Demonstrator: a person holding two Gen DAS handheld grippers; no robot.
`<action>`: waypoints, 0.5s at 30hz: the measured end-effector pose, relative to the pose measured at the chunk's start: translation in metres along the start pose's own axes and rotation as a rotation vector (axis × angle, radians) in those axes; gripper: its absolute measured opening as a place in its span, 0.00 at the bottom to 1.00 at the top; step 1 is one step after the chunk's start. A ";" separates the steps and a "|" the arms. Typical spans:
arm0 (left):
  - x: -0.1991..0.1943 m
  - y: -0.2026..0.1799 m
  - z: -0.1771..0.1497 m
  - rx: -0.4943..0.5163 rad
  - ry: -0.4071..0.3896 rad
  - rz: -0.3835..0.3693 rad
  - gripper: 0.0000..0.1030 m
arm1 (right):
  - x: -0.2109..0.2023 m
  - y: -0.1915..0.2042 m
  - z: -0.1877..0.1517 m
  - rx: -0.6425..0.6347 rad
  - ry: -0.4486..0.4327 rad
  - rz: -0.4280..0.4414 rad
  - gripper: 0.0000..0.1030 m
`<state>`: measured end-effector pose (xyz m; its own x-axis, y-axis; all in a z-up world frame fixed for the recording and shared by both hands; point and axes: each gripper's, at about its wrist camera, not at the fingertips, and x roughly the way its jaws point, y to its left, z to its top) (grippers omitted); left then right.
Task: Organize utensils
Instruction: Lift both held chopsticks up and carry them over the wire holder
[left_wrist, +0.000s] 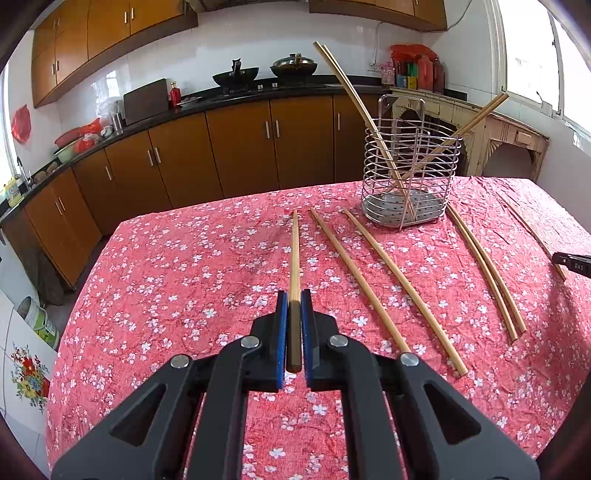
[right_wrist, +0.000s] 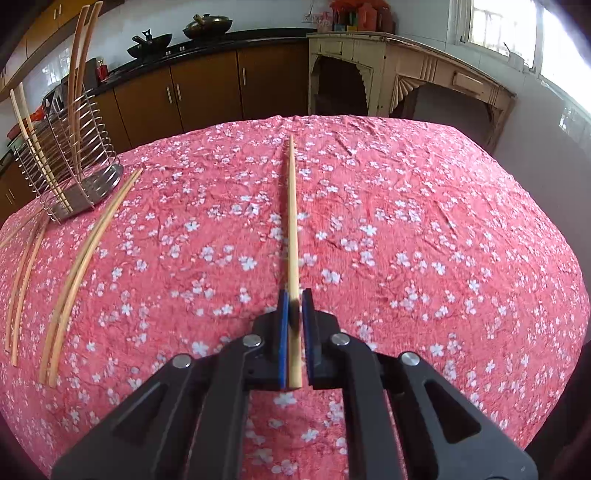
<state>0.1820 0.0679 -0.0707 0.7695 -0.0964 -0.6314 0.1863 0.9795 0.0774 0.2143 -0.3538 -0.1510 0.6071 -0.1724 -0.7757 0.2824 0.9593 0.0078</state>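
Note:
My left gripper (left_wrist: 294, 295) is shut on a wooden chopstick (left_wrist: 294, 251) that points straight ahead above the pink floral tablecloth (left_wrist: 184, 277). A wire utensil holder (left_wrist: 443, 166) stands at the far right of the table with several chopsticks leaning inside. Two single chopsticks (left_wrist: 354, 277) lie just right of my left gripper, and a pair (left_wrist: 487, 273) lies further right. My right gripper (right_wrist: 294, 293) is shut on another chopstick (right_wrist: 292, 206), slightly blurred, pointing toward the table's far edge. In the right wrist view the holder (right_wrist: 99, 184) stands far left.
Loose chopstick pairs (right_wrist: 92, 251) lie between my right gripper and the holder. The right gripper's tip (left_wrist: 572, 260) shows at the right edge of the left wrist view. Brown kitchen cabinets (left_wrist: 240, 147) and a cream sideboard (right_wrist: 406, 62) stand beyond the table.

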 end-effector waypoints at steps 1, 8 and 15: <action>0.000 0.000 0.001 -0.004 0.000 -0.001 0.07 | -0.001 -0.001 -0.003 0.002 0.007 0.005 0.13; -0.002 -0.001 0.002 -0.008 -0.007 -0.003 0.07 | -0.010 0.007 -0.016 -0.042 0.007 -0.018 0.13; -0.011 -0.002 0.005 -0.013 -0.035 -0.002 0.07 | -0.034 0.002 -0.011 -0.011 -0.070 0.006 0.07</action>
<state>0.1764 0.0665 -0.0606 0.7898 -0.1042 -0.6044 0.1801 0.9814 0.0661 0.1861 -0.3437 -0.1315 0.6593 -0.1811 -0.7298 0.2702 0.9628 0.0051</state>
